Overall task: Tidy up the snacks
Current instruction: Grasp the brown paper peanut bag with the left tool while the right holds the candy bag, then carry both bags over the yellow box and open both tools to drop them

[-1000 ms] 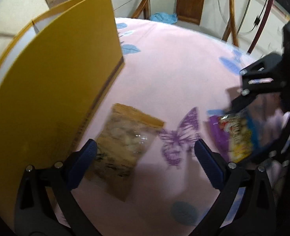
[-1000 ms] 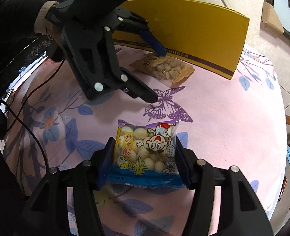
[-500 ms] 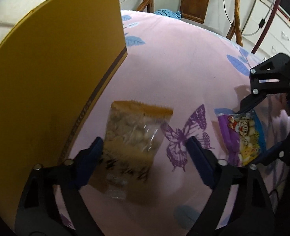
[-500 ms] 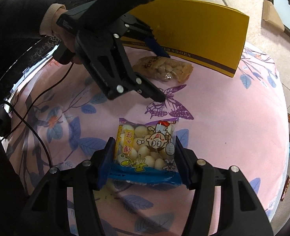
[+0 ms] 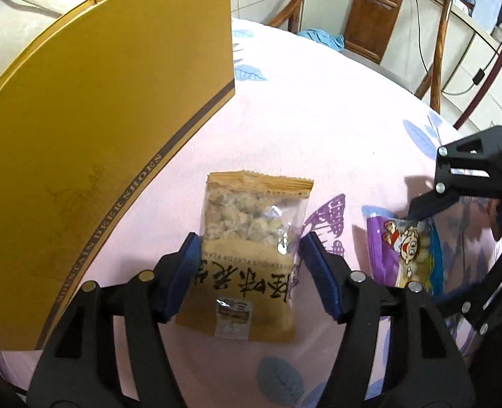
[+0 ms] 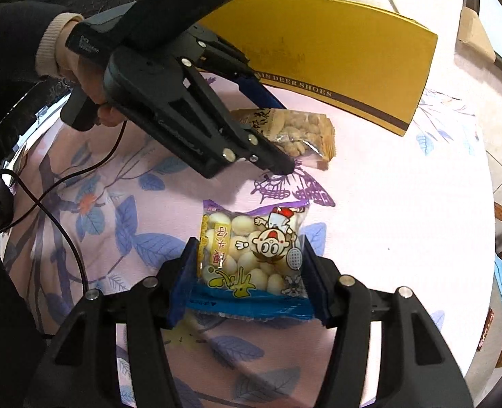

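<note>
A brown peanut packet [image 5: 254,210] lies flat on the pink flowered tablecloth [image 5: 319,119] beside a yellow shoe box [image 5: 98,119]. My left gripper [image 5: 250,238] points down over it. Its jaws are closing, and the blue pads [image 5: 186,265] touch the packet's two long edges. In the right wrist view the left gripper [image 6: 283,137] straddles the same peanut packet [image 6: 295,129]. My right gripper [image 6: 247,272] is shut on a purple-and-blue packet of white candies [image 6: 251,244], which rests on the cloth. That candy packet [image 5: 404,248] shows at the right of the left wrist view.
The yellow shoe box [image 6: 336,54] stands along the far side of the table. A person's hand [image 6: 87,81] holds the left gripper, and a black cable [image 6: 64,183] trails over the near left. Cane chairs [image 5: 434,68] and a wooden cabinet [image 5: 377,10] stand past the table's edge.
The left gripper's jaws have narrowed from wide open to the peanut packet's edges, and the gripper has rolled square to the packet. The right gripper and its candy packet have not moved.
</note>
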`<state>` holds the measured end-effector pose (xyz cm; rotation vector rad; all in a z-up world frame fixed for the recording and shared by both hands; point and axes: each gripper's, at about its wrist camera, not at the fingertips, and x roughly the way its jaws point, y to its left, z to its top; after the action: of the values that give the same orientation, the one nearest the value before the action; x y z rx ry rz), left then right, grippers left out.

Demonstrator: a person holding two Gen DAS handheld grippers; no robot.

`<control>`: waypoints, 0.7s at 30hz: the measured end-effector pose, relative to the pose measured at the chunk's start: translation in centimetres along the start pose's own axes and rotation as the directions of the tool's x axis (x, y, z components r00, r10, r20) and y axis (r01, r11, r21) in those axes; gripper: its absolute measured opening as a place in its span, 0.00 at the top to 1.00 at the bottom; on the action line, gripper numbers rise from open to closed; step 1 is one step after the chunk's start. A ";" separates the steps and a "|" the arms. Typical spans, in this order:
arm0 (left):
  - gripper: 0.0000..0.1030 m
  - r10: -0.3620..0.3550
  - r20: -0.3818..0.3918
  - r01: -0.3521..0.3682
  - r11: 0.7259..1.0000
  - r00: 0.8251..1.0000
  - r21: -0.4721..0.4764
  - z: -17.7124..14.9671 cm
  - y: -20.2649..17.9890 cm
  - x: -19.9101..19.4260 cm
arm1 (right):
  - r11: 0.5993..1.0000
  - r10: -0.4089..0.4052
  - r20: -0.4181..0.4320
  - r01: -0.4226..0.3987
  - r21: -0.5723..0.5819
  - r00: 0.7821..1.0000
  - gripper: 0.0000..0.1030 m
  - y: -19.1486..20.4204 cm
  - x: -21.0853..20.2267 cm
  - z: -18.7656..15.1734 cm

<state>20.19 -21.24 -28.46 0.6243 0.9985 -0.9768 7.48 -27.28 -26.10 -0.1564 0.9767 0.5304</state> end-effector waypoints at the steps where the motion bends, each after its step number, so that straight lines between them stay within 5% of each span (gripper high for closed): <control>1: 0.42 0.000 0.009 0.000 1.000 1.000 -0.006 -0.1 0.0 -0.1 | 1.000 -0.003 0.001 0.003 0.000 1.000 0.44 0.1 0.0 0.0; 5: 0.55 0.025 0.036 -0.023 0.998 0.999 -0.054 -1.1 0.1 -1.0 | 1.000 -0.023 0.006 0.023 0.000 1.000 0.48 0.5 -0.2 -0.1; 13: 0.59 0.070 0.017 -0.067 0.989 0.997 -0.135 -1.6 -0.5 -1.5 | 0.999 -0.036 -0.048 0.037 0.025 0.998 0.51 1.5 -0.6 0.2; 21: 0.60 0.119 -0.006 -0.115 0.948 0.993 -0.297 -4.0 0.2 -3.9 | 0.998 -0.029 -0.093 0.034 0.060 0.995 0.56 3.6 -1.8 -0.5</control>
<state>18.02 -16.43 -26.68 0.4207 1.0606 -0.7068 4.52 -25.03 -24.56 -0.1422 1.0772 0.4669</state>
